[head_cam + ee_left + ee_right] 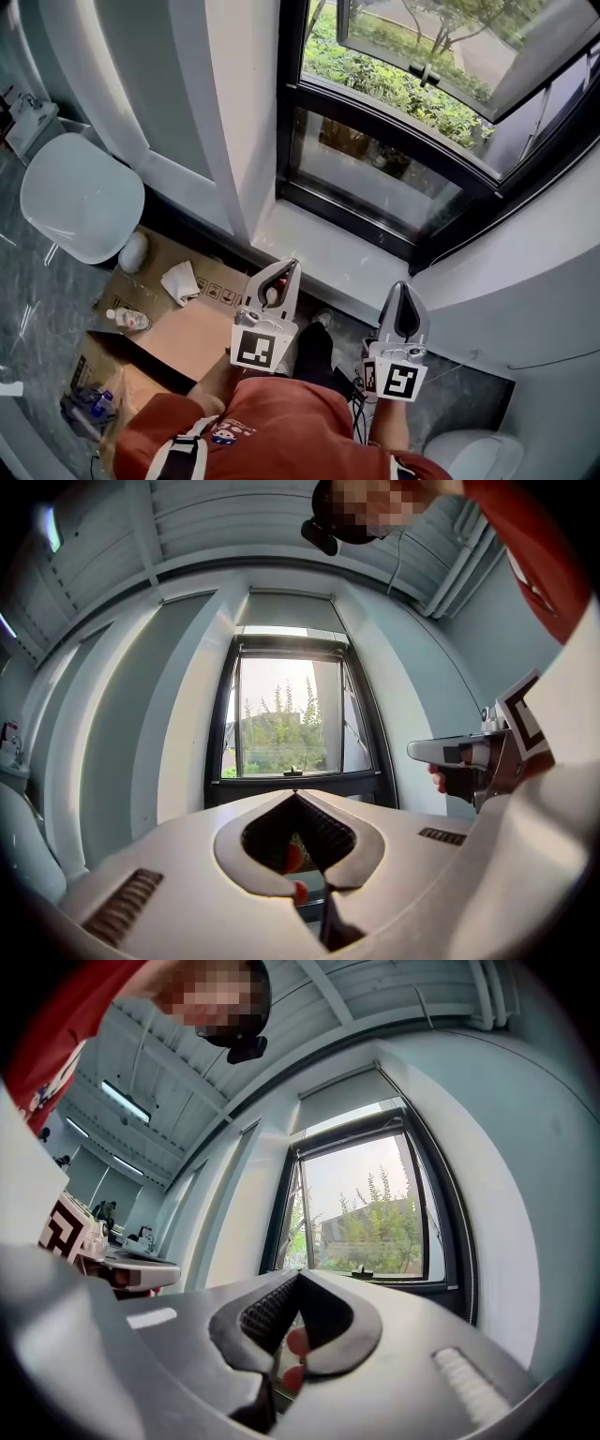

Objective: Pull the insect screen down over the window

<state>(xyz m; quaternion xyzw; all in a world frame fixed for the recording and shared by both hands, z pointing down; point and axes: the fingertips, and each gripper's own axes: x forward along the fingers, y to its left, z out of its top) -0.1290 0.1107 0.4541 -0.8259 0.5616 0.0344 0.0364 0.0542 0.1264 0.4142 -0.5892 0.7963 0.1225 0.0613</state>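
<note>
Below the window [394,178], at 6 o'clock in the head view, left tongs [287,266] and right tongs [403,287] are both pressed together, empty. The insect screen [286,630] seems rolled up at the window's top, 12 o'clock in the left gripper view. Likely light, flimsy mesh; grip its stiff bottom bar.

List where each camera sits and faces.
Head view: on the head, steeply down at the black-framed glass window; red shirt, shut white left gripper and right gripper show.
Left gripper view: on the left gripper, facing the window; right gripper at right.
Right gripper view: on the right gripper, facing the window; left gripper at left.
All share the window.
</note>
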